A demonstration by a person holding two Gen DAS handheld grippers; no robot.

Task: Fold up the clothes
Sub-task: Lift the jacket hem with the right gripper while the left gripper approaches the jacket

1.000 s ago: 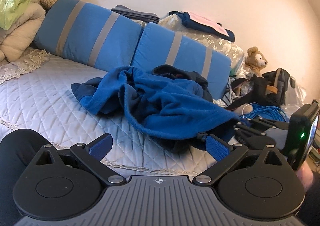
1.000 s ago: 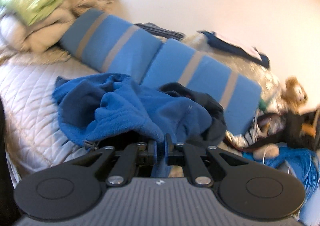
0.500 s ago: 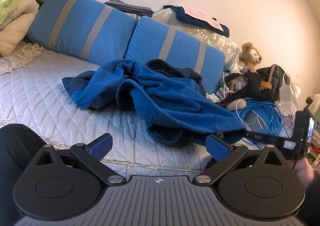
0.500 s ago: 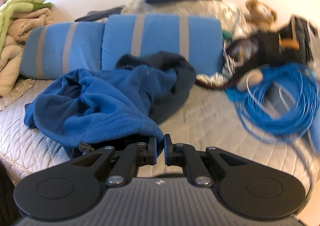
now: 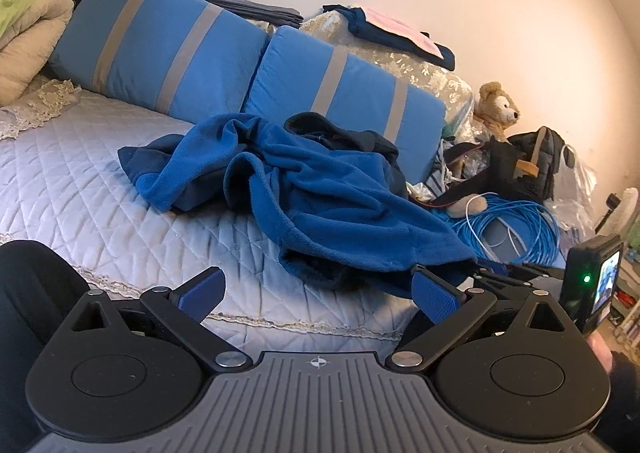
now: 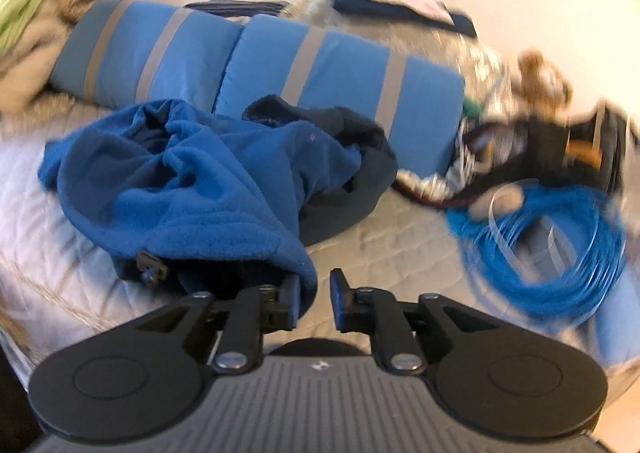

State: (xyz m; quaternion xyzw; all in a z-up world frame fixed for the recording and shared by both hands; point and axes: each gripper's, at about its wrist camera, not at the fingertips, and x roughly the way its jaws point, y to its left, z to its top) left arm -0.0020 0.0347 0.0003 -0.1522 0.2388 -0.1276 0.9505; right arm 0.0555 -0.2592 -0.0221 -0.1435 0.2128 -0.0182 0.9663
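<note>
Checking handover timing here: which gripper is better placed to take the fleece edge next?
Probably right. The right gripper has just been opening, its pads no longer pinching, but the fleece hem still hangs between them. The left gripper is wide open over the bed.

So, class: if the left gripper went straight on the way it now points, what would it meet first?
Probably the bed's quilted cover, bare between the open fingers of the left gripper; further on lies the blue fleece, whose hem hangs by the right-hand finger. Depth is hard to judge.
</note>
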